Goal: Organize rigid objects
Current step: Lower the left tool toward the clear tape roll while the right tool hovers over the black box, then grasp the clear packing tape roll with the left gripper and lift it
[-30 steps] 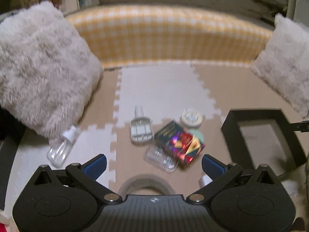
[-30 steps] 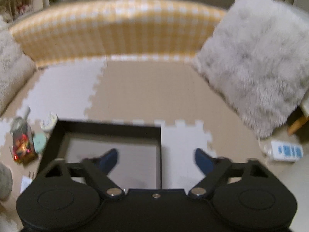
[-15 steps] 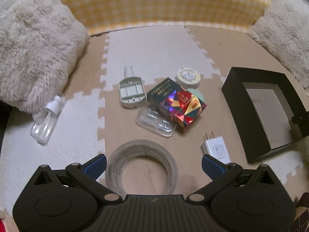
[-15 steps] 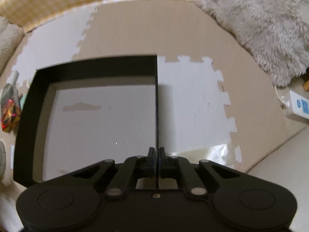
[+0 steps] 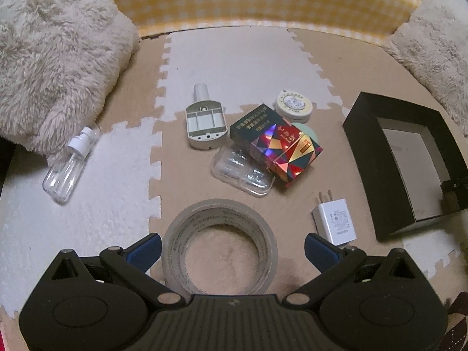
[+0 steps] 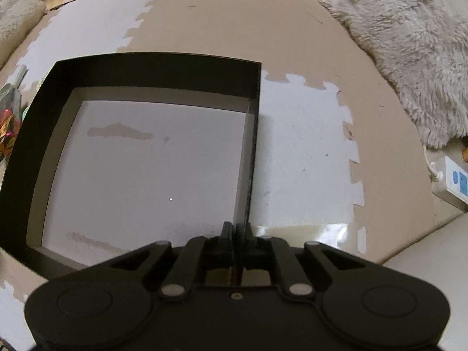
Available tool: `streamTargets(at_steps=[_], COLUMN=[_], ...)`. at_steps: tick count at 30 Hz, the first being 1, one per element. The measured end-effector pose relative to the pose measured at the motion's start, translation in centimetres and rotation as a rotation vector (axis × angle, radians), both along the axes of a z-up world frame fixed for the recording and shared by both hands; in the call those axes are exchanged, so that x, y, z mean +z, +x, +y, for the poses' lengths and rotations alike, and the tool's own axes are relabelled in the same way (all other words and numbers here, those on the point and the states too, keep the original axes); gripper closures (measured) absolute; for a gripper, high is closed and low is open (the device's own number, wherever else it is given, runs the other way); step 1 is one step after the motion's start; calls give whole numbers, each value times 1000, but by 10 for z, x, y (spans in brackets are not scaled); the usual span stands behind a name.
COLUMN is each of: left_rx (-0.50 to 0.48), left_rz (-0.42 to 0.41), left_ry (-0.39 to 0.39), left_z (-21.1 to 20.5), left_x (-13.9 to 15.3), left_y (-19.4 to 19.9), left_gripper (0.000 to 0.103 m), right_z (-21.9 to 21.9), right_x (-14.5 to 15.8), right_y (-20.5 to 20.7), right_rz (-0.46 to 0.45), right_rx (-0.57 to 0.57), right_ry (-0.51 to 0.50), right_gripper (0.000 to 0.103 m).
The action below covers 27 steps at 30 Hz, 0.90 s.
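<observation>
My left gripper (image 5: pixel 232 250) is open, its blue fingertips on either side of a clear tape roll (image 5: pixel 220 248) lying flat on the mat. Beyond it lie a white charger (image 5: pixel 335 222), a shiny multicoloured box (image 5: pixel 285 150), a dark green box (image 5: pixel 254 121), a clear plastic case (image 5: pixel 241 169), a grey plastic holder (image 5: pixel 206 124), a round white tin (image 5: pixel 293 106) and a clear spray bottle (image 5: pixel 68 165). My right gripper (image 6: pixel 236 234) is shut on the right wall of the empty black box (image 6: pixel 253 134), which also shows at the right of the left wrist view (image 5: pixel 365 134).
Fluffy cushions lie at the left (image 5: pixel 49 58) and right (image 5: pixel 438 49), with a yellow checked bolster (image 5: pixel 248 3) along the back. A white power strip (image 6: pixel 452 178) lies at the right mat edge. The floor is beige and white foam tiles (image 5: pixel 239 61).
My left gripper has come down and forward until its open fingers flank the tape roll. My right gripper closed on the black box's right wall and has tilted down over the box.
</observation>
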<state>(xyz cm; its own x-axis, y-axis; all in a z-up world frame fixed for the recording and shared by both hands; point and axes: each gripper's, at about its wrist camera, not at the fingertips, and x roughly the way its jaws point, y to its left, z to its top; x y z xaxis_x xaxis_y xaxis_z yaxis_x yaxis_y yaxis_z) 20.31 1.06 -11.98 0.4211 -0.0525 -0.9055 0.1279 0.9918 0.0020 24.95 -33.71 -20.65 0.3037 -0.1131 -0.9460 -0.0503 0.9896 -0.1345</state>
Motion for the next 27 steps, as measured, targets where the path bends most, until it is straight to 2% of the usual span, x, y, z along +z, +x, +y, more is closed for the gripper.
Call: streamTargets(at_steps=[5, 9, 22, 24, 27], left_rx=[16, 27, 28, 23, 22], left_rz=[12, 19, 32, 36, 46], left_ry=[11, 14, 18, 20, 25], left_z=[4, 7, 9, 8, 8], left_x=[-4, -6, -9, -10, -14], left_y=[2, 3, 3, 3, 4], left_gripper=[2, 4, 5, 5, 9], right_z=[9, 20, 31, 32, 23], right_x=[-2, -5, -5, -5, -3], right_y=[-2, -8, -25, -25, -18], right_rz=[1, -12, 0, 0, 12], right_rx=[67, 185, 388, 379, 259], right_ry=[-37, -108, -79, -73, -6], right_gripper=[94, 92, 92, 92, 95])
